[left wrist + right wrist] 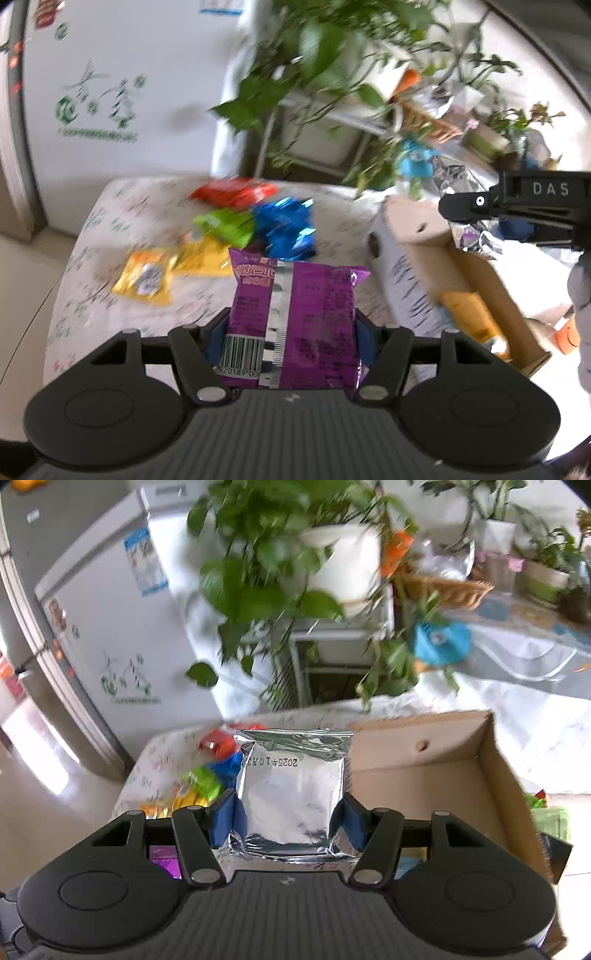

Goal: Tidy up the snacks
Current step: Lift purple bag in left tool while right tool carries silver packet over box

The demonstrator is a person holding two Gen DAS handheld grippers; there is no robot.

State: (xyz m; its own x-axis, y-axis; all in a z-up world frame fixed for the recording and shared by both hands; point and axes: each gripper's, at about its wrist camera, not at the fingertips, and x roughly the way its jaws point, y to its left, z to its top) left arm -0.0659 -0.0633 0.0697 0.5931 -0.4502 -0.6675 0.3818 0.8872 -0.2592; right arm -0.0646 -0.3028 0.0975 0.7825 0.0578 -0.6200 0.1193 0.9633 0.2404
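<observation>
Snacks: left gripper [291,325] clamps one purple packet [295,317]; right gripper [288,816] clamps one silver packet [295,794] stamped 2025.

Both wrist views look forward and down along their fingers, close above the table [110,221]. Both take in the cardboard box [443,775], fridge [122,627] and plants [314,55].

purple packet [295,317]: held, barcode up | silver packet [293,794]: held (date stamp upside down) | cardboard box [443,775]: open
</observation>
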